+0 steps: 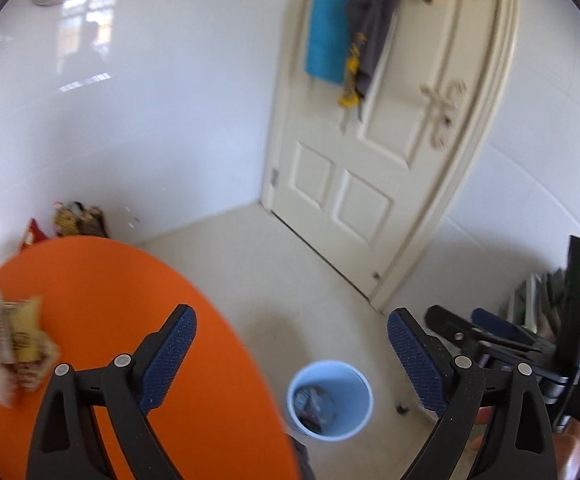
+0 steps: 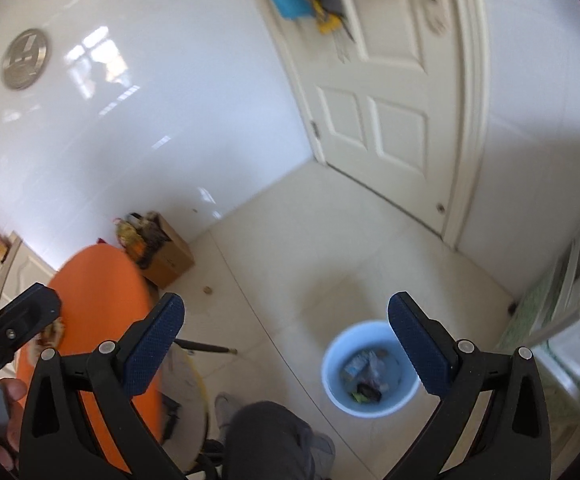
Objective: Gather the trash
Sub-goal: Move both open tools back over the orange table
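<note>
A light blue trash bin (image 1: 329,400) stands on the floor beside the orange round table (image 1: 130,320); it holds several wrappers. It also shows in the right wrist view (image 2: 369,368). Crumpled wrappers and a yellow snack packet (image 1: 14,344) lie on the table's left side. My left gripper (image 1: 290,360) is open and empty, above the table edge and the bin. My right gripper (image 2: 286,344) is open and empty, held above the floor near the bin. The right gripper also shows at the right of the left wrist view (image 1: 489,336).
A cream door (image 1: 369,160) with clothes hung on it (image 1: 349,32) stands ahead. A cardboard box of snacks (image 2: 162,252) sits in the wall corner. The person's leg and shoe (image 2: 266,432) are below. A shelf unit (image 2: 569,300) is at right.
</note>
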Motion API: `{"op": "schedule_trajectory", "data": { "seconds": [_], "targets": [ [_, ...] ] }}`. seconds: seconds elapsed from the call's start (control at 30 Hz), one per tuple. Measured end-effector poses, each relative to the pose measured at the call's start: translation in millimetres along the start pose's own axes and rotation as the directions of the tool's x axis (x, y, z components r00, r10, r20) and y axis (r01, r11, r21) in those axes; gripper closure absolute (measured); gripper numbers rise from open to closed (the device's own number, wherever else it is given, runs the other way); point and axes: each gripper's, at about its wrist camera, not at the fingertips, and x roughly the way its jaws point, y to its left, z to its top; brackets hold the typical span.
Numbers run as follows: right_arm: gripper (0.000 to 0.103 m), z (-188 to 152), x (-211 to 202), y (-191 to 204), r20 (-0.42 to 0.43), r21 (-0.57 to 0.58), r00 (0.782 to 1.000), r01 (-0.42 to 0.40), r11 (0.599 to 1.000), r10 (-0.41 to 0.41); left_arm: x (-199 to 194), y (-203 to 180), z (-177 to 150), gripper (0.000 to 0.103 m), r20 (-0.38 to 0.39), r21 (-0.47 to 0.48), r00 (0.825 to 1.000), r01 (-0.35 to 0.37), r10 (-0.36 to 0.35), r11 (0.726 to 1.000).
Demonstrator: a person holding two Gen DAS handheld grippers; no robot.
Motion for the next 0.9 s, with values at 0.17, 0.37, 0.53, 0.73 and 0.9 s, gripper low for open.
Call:
{"op": "schedule_trajectory", "data": {
  "seconds": [0.17,0.37,0.53,0.73,0.9],
  "targets": [
    [0.000,7,-30,68,0.059,-0.102,0.995,-0.069,0.992,0.075,-75,40,-22,0.004,0.102,-0.060,0.992,-0.065,0.071,0.996],
    [0.000,6,-54,141,0.092,-0.212,0.981,-0.149,0.966,0.171,-155,84,-66,0.003,0.204,-0.123,0.958,-0.178,0.200,0.976],
    [0.000,3,-74,205,0.111,-0.316,0.958,-0.220,0.923,0.266,-213,113,-109,0.002,0.246,-0.206,0.919,-0.261,0.308,0.943],
    [0.000,-9,-85,264,0.104,-0.413,0.929,-0.284,0.866,0.354,-270,129,-158,0.001,0.266,-0.295,0.860,-0.358,0.436,0.886],
    [0.000,-22,-87,295,0.076,-0.465,0.917,-0.314,0.827,0.391,-291,131,-188,0.001,0.245,-0.347,0.820,-0.424,0.517,0.837]
  ]
}}
